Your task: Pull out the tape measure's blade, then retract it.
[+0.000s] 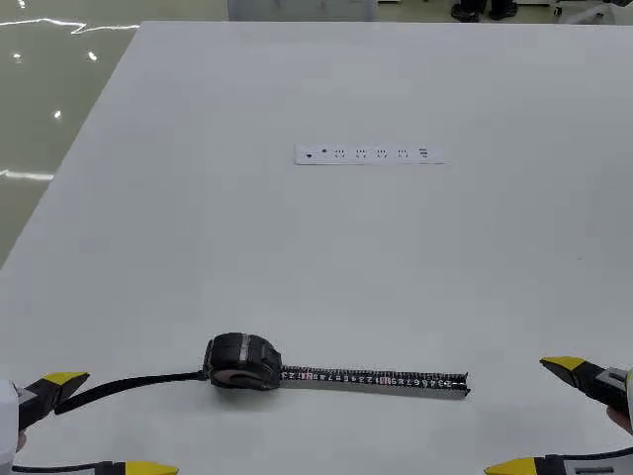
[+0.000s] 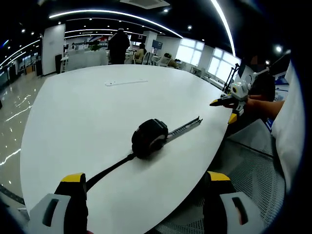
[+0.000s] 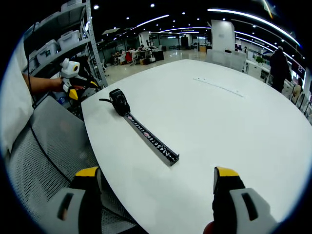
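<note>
One tape measure (image 1: 242, 361), blade (image 1: 376, 380) out, between left gripper (image 2: 145, 178) and right gripper (image 3: 156, 171), both agape

A broad white matte surface (image 1: 198, 218) carried a black round-cased tape measure (image 1: 242, 361) near its front edge, its dark numbered blade (image 1: 376, 380) lying extended flat, and a flat white power strip (image 1: 368, 154) farther back.

You have a broad white tabletop (image 1: 297, 257) before you, with a white power strip (image 1: 368, 153) lying flat towards its far side. Glossy floor (image 1: 45, 99) shows past its left edge. Shelving (image 3: 63, 46) holds pale bins, and a dark-clothed person (image 2: 118, 46) stands beyond the far end.
</note>
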